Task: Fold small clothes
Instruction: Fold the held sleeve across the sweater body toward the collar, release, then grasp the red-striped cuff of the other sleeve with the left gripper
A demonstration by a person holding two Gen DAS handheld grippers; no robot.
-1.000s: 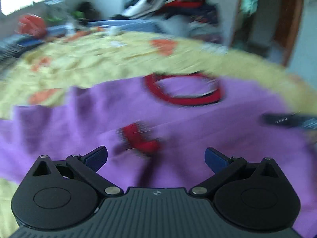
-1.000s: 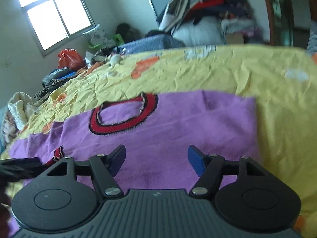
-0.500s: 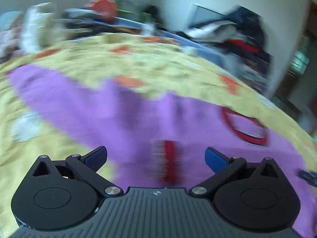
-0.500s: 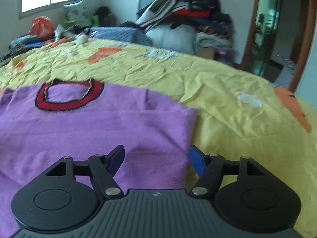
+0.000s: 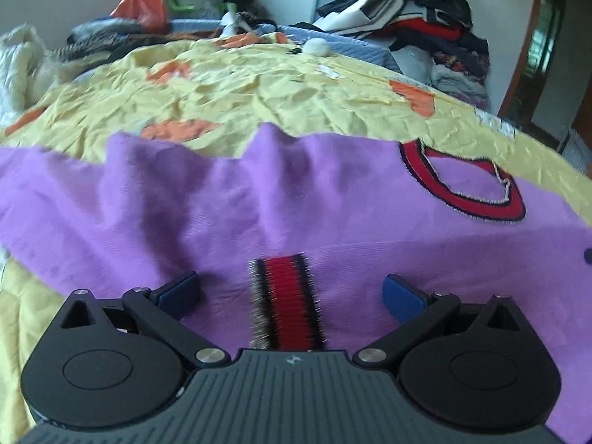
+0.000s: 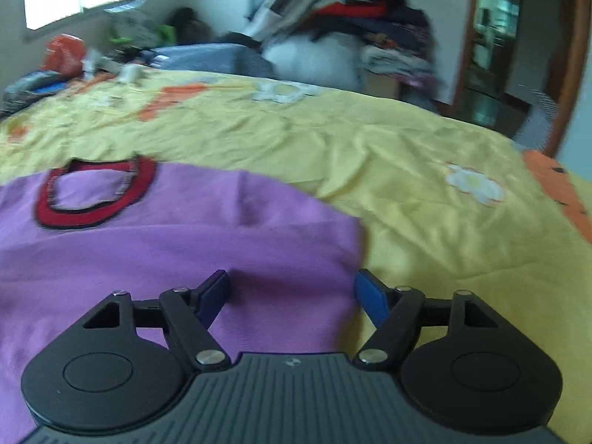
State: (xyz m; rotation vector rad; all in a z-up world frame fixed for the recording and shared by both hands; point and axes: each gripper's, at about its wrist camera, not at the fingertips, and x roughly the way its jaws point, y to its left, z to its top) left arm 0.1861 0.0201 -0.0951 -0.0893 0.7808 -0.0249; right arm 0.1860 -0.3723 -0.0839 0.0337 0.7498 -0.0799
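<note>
Bedspread (image 5: 259, 88), yellow with orange patches, fills both of my views, and the purple sweater (image 5: 229, 199) lies spread flat across its near part, red collar (image 5: 466, 185) toward the far side. A heap of other clothes (image 5: 414, 26) is piled at the far end of the room.

Over the last second both of my hands have swung outward, away from the middle of the sweater. My left gripper (image 5: 290, 290) now hangs low over the sweater's left part, jaws apart and empty, with the red-and-black striped cuff (image 5: 285, 296) lying between the fingers, where a second ago it faced the collar. The cloth beyond it is rumpled into soft ridges.

My right gripper (image 6: 290, 294) has shifted to the sweater's right edge (image 6: 353, 259), which now runs between its fingers; a second ago only purple cloth lay there. Its jaws have just been opening wider, and nothing is pinched in them.

I judge that the sweater is laid out but not yet folded, and that I am lining up one gripper on each side to take hold and begin the first fold.
</note>
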